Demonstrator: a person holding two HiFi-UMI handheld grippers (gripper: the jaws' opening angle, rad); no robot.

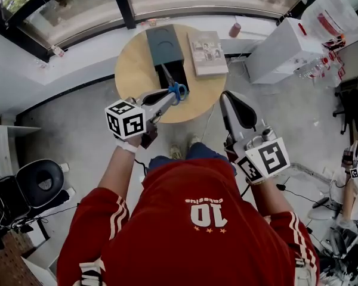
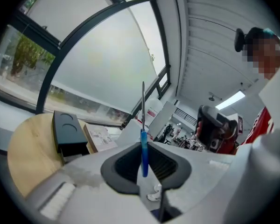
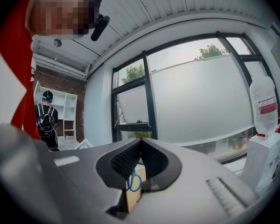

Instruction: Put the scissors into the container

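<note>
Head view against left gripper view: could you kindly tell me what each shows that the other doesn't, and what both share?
Only the head view shows the black stool, the grey floor and the marker cube on the left gripper. Only the left gripper view shows the ribbed ceiling and its strip light. Both show the blue-handled scissors clamped in that gripper, the dark container, the book and the round wooden table.
</note>
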